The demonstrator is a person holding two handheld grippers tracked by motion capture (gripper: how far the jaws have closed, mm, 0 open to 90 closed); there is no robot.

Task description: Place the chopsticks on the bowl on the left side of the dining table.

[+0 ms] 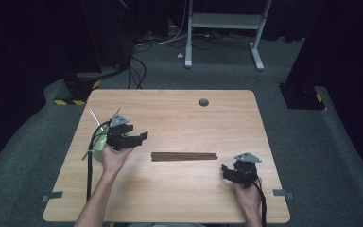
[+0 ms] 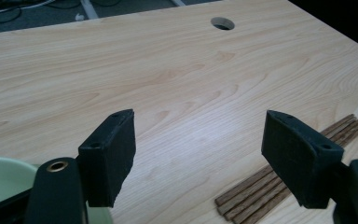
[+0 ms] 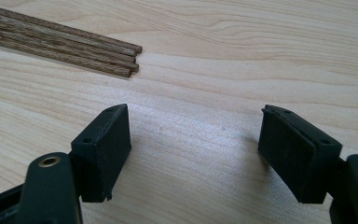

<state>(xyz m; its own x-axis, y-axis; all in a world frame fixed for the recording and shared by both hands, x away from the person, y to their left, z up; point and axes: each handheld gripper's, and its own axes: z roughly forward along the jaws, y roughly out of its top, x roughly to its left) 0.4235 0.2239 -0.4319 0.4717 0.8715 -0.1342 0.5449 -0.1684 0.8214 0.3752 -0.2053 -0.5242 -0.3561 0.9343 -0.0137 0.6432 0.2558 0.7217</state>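
Black rubber-faced fingers [image 2: 112, 158] of the left gripper [image 1: 131, 138] are being held wide apart, with nothing between them; bare pale wood is being framed in the gap in the left gripper view. Beyond the right-hand finger in that view, a bundle of slim dark brown wooden sticks [image 2: 279, 179] is being shown lying flat on the desk [image 2: 168, 70], near the fingertips but apart from them. At the lower left edge, the rim of a pale green bowl [image 2: 0, 179] is being caught just beside the gripper's body.

Equally wide are the fingers [image 3: 103, 149] of the right gripper [image 1: 231, 171], and nothing is being held there either; in the right gripper view the near ends of the sticks [image 3: 98, 51] are being seen ahead and to the left, well clear of the fingertips.

From the high view, the sticks [image 1: 184, 156] are being seen lying in a straight, tidy row in the middle of the light wooden desk [image 1: 179, 113], between the two grippers. The green bowl [image 1: 98, 142] is being partly covered by the left hand, and a thin pale rod [image 1: 94, 118] is being seen leaning out of it.

Judged from this, the work is being counted as early: the sticks lying on the desk are not yet being gripped. A first grasp and the carrying of them, probably toward the bowl, are being left to do.
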